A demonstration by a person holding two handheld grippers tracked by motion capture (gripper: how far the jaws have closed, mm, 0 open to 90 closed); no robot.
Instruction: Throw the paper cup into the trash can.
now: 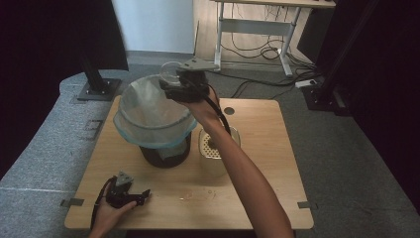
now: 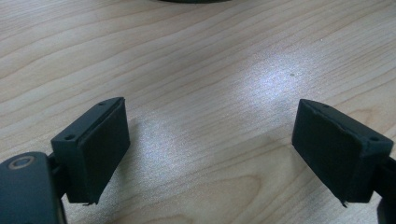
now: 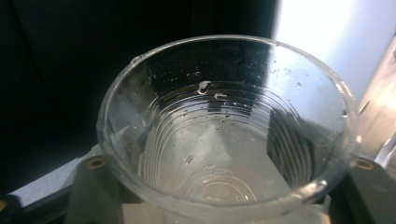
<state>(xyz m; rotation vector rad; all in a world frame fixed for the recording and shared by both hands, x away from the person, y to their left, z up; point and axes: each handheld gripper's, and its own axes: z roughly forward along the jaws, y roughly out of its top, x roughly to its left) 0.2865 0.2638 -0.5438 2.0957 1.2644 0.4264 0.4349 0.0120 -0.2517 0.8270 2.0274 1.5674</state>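
Note:
My right gripper (image 1: 169, 85) is raised above the far rim of a bag-lined black bucket (image 1: 166, 154), with its jaws shut on a clear plastic cup (image 1: 171, 73). In the right gripper view the cup (image 3: 224, 140) has its mouth toward the camera. It is ribbed, dotted with droplets inside, and a black jaw flanks it on each side. My left gripper (image 1: 142, 194) rests on the wooden table (image 1: 257, 188) near the front left. Its jaws stand wide open over bare wood in the left gripper view, with nothing between them (image 2: 210, 149).
The pale translucent bag (image 1: 148, 106) spreads wide over the bucket's top at the table's back left. A cream perforated container (image 1: 210, 148) stands just right of the bucket, partly behind my right forearm. A round cable hole (image 1: 228, 111) is near the far edge.

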